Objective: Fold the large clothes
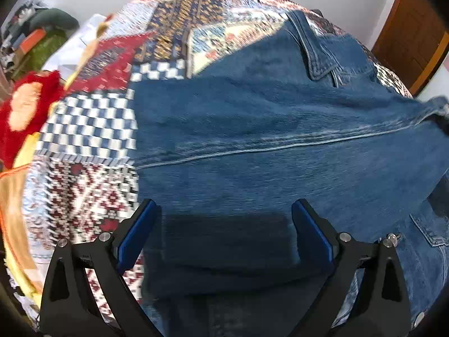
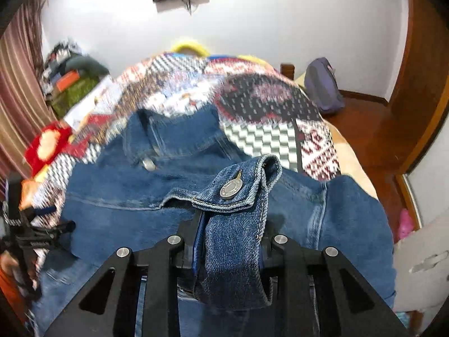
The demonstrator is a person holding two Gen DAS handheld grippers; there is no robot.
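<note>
A blue denim jacket point(image 1: 252, 129) lies spread on a patchwork quilt point(image 1: 92, 129), its collar point(image 1: 317, 53) at the far side. My left gripper point(image 1: 224, 213) hangs open just above the near part of the jacket, with only flat denim below its blue pads point(image 1: 134, 233). In the right wrist view my right gripper point(image 2: 233, 224) is shut on the jacket's sleeve cuff point(image 2: 241, 241). The cuff is lifted off the jacket body point(image 2: 126, 196), and its metal button point(image 2: 231, 189) faces the camera.
A red and cream cushion point(image 1: 25, 112) lies at the quilt's left edge. Clutter is piled by the wall point(image 2: 70, 78) at far left. A purple backpack point(image 2: 322, 87) sits on the wooden floor at right, near a wooden door point(image 1: 412, 36). The bed's right edge point(image 2: 356, 163) drops off close by.
</note>
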